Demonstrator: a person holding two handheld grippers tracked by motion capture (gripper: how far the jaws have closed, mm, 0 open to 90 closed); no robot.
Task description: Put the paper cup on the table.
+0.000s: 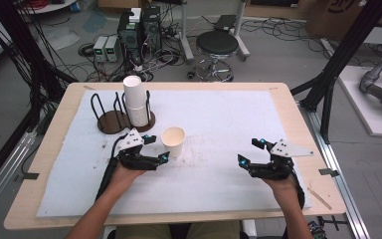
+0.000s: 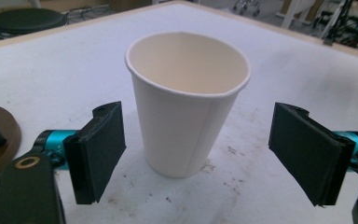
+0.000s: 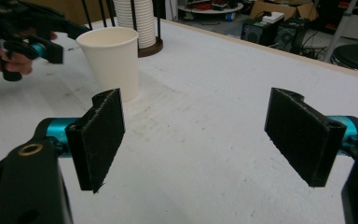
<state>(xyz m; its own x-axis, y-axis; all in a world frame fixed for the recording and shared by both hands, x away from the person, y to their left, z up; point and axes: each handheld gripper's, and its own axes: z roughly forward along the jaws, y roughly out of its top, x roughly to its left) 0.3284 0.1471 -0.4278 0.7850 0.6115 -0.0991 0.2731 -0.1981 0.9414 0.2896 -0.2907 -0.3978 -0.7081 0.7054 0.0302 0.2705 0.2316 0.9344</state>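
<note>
Between the spread fingers of the left gripper (image 2: 196, 154) stands a paper cup (image 2: 186, 100), untouched. Well apart on the surface (image 1: 219, 179), the right gripper (image 3: 209, 140) is also open, holding nothing.

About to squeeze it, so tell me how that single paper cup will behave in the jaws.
The paper cup looks thin-walled and empty, so it is probably light and would dent under a hard pinch. Standing upright on its narrower base, it may tip if nudged high.

Both the left gripper (image 1: 156, 149) and the right gripper (image 1: 251, 151) are black, with flat rectangular foam-faced pads (image 2: 100, 149) on teal metal mounts, a brass-ringed screw hole, a pale grey triangular top plate and a trailing black cable; forearms are unsleeved.
</note>
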